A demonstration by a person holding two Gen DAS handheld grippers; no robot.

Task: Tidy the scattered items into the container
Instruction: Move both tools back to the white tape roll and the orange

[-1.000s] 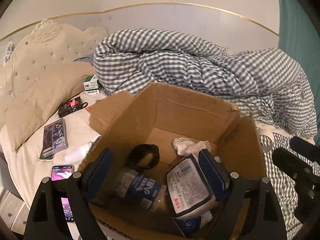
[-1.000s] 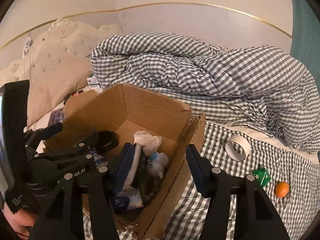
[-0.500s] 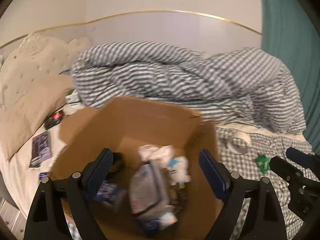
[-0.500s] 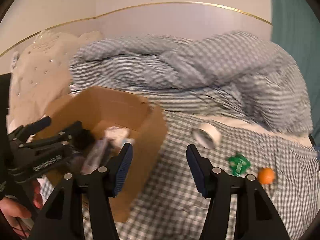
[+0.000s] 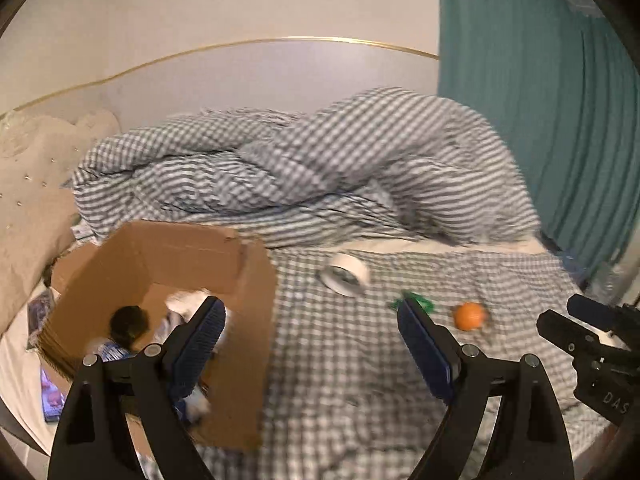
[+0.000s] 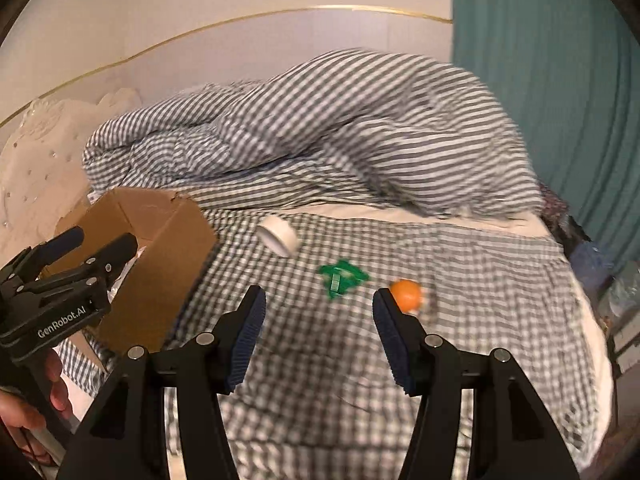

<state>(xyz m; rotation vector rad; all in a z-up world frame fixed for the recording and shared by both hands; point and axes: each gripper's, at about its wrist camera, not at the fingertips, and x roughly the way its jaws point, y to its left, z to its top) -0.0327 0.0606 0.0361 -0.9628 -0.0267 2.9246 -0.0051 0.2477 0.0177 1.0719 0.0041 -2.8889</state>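
An open cardboard box stands on the checked bed at the left with several items inside. A white tape roll, a green plastic item and a small orange fruit lie on the sheet to its right. My left gripper is open and empty, its left finger over the box's right side. My right gripper is open and empty above the sheet, just short of the green item and orange.
A crumpled checked duvet is heaped behind the items. A cream tufted headboard and pillow are at the left. A teal curtain hangs at the right. Books and a phone lie left of the box.
Both grippers have swung right, away from the box interior toward the tape roll, green item and orange. The views are motion-blurred. Both stay open.
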